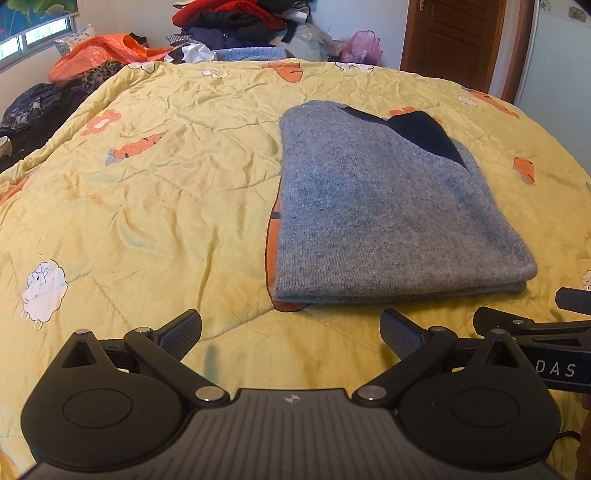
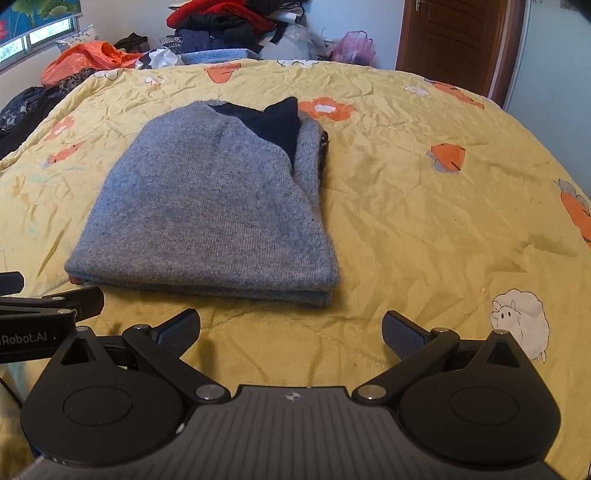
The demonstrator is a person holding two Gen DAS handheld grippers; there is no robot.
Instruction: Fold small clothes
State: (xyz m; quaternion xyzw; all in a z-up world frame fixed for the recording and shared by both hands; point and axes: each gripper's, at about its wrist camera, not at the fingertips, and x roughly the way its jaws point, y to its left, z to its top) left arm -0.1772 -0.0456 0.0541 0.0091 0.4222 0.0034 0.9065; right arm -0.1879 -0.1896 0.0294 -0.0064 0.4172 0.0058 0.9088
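Grippers sit side by side low over the yellow quilt [image 1: 155,192], both pointing toward 12 o'clock at the folded sweater. In the left wrist view the left gripper [image 1: 291,332] is level, its two fingers spread wide with bare quilt between them; the pads [image 1: 181,334] grip nothing and touch no cloth. At 3 o'clock of it the black frame of the right gripper [image 1: 535,328] shows at the edge of the view, just beside it.

In the right wrist view the right gripper [image 2: 291,332] holds the same level pose, fingers [image 2: 402,334] equally wide apart and empty, hanging just short of the sweater's near edge. The left gripper's frame [image 2: 51,306] shows at its 9 o'clock.

The grey sweater [image 1: 388,214] lies folded into a neat thick rectangle on the quilt, the near fold at 6 o'clock showing stacked layers, and a dark navy part [image 2: 273,122] at its far end, toward 12 o'clock. It rests toward 1 o'clock from the left gripper and 11 o'clock from the right, apart from both.

Beyond the bed at 12 o'clock is a heap of clothes [image 1: 229,22], and a wooden door [image 2: 450,37] stands at 1 o'clock
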